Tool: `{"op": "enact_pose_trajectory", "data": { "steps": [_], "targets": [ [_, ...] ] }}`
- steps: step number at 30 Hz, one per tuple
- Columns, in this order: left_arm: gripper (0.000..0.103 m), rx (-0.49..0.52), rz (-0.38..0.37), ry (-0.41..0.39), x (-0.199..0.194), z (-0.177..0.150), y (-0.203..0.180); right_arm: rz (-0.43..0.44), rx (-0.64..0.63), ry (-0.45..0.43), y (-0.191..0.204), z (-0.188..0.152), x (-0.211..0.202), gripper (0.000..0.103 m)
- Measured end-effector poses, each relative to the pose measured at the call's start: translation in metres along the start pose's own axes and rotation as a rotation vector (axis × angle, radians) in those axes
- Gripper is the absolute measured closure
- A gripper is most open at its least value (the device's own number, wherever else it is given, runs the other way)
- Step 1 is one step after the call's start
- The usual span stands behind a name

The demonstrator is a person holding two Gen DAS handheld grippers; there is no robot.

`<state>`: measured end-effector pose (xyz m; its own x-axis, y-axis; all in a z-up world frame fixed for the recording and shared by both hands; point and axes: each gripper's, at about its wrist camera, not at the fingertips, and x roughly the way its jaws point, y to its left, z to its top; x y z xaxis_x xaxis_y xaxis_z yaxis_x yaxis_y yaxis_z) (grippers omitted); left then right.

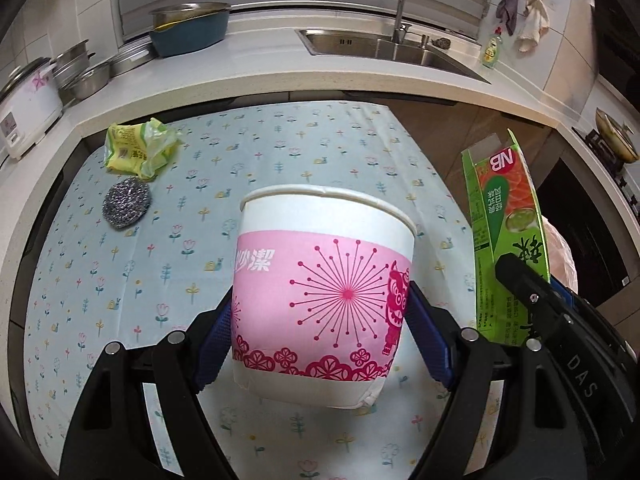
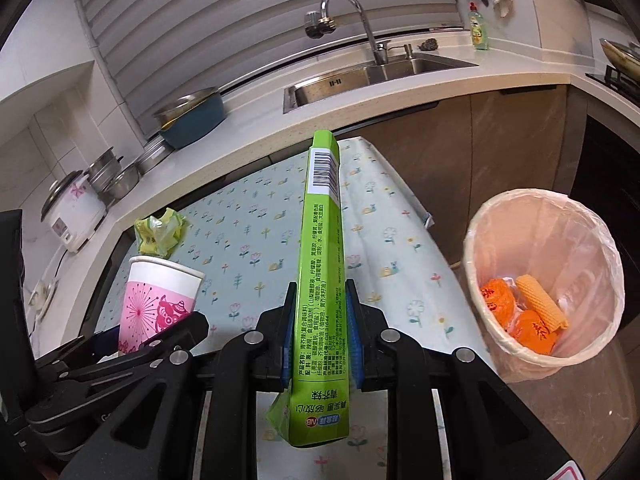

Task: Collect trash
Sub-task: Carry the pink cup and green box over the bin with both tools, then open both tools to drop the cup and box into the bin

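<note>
My left gripper (image 1: 320,320) is shut on a pink-and-white paper cup (image 1: 324,292) and holds it tilted above the flowered tablecloth (image 1: 260,152). The cup also shows in the right wrist view (image 2: 160,300). My right gripper (image 2: 320,328) is shut on a long green carton (image 2: 322,264), held upright above the table's right part; the carton shows in the left wrist view (image 1: 504,220). A crumpled yellow-green wrapper (image 1: 138,148) lies at the table's far left. A bin with a pink liner (image 2: 544,276) stands on the floor right of the table, with orange trash inside.
A steel wool scrubber (image 1: 126,202) lies near the wrapper. Behind the table runs a white counter with a sink (image 1: 384,46), a blue basin (image 1: 188,28), metal pots (image 1: 80,68) and a rice cooker (image 1: 28,108). A stove with a pan (image 1: 616,136) is at right.
</note>
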<state>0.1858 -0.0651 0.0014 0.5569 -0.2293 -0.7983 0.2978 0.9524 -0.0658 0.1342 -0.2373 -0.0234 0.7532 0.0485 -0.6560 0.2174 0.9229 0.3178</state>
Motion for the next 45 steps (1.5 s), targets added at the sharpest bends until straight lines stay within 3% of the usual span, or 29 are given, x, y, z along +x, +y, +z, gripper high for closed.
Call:
{"op": "enact_pose_trajectory", "data": {
  "steps": [14, 27, 30, 33, 36, 45],
  "targets": [
    [0.027, 0.171, -0.081, 0.014, 0.011, -0.001, -0.124, -0.104, 0.150, -0.063, -0.116, 0.006, -0.042, 0.082],
    [0.026, 0.266, -0.237, 0.078, 0.042, 0.005, -0.219, -0.215, 0.275, -0.079, -0.203, 0.000, -0.064, 0.082],
    [0.026, 0.269, -0.285, 0.098, 0.050, 0.009, -0.231, -0.228, 0.292, -0.075, -0.215, -0.001, -0.063, 0.082],
    [0.016, 0.255, -0.288, 0.098, 0.055, 0.014, -0.236, -0.235, 0.300, -0.069, -0.223, -0.001, -0.060, 0.082],
    [0.016, 0.233, -0.307, 0.096, 0.057, 0.020, -0.235, -0.237, 0.301, -0.063, -0.226, 0.000, -0.056, 0.082],
    [0.016, 0.178, -0.252, 0.068, 0.061, 0.028, -0.210, -0.226, 0.285, -0.033, -0.220, 0.006, -0.034, 0.082]
  ]
}}
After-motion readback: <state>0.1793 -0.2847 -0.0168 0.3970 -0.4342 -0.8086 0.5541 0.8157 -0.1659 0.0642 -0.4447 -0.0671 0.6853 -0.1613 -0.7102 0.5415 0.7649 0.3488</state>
